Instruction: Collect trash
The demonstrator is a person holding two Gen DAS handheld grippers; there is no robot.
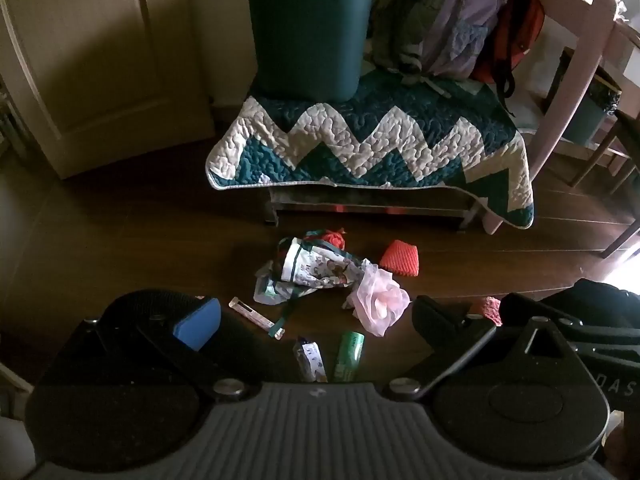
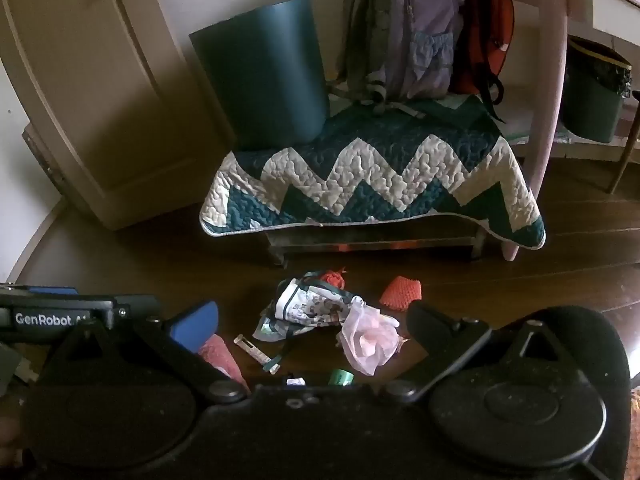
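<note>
Both grippers are held low over a dark wooden floor [image 1: 120, 216], tilted downward, with their jaws spread wide and nothing between them. In the left wrist view the left gripper [image 1: 316, 316] is seen framing the trash; in the right wrist view the right gripper [image 2: 312, 320] frames the same pile, and the left gripper's body is visible at the left edge, just beside it.

The trash is scattered on the floor in front of a low bench [image 1: 360, 200] draped with a teal and white zigzag quilt [image 1: 360, 140]. From left to right the following are seen in the left wrist view: a small clear tube [image 1: 256, 317], a crumpled printed wrapper [image 1: 316, 270] with a red net [image 1: 334, 238] just behind it, a small printed packet [image 1: 310, 360], a green roll [image 1: 351, 354], a crumpled pink tissue [image 1: 378, 300] touching the wrapper, and an orange-red foam net [image 1: 400, 259] lying apart toward the bench. A pink foam net [image 2: 220, 356] is seen beside the right gripper's left finger in the right wrist view.

On the quilt a dark teal bin [image 1: 308, 28] is stood at the left, with a lilac backpack [image 1: 452, 20] and a red bag [image 1: 516, 24] at the right. A cream door [image 1: 80, 60] is seen at far left.
</note>
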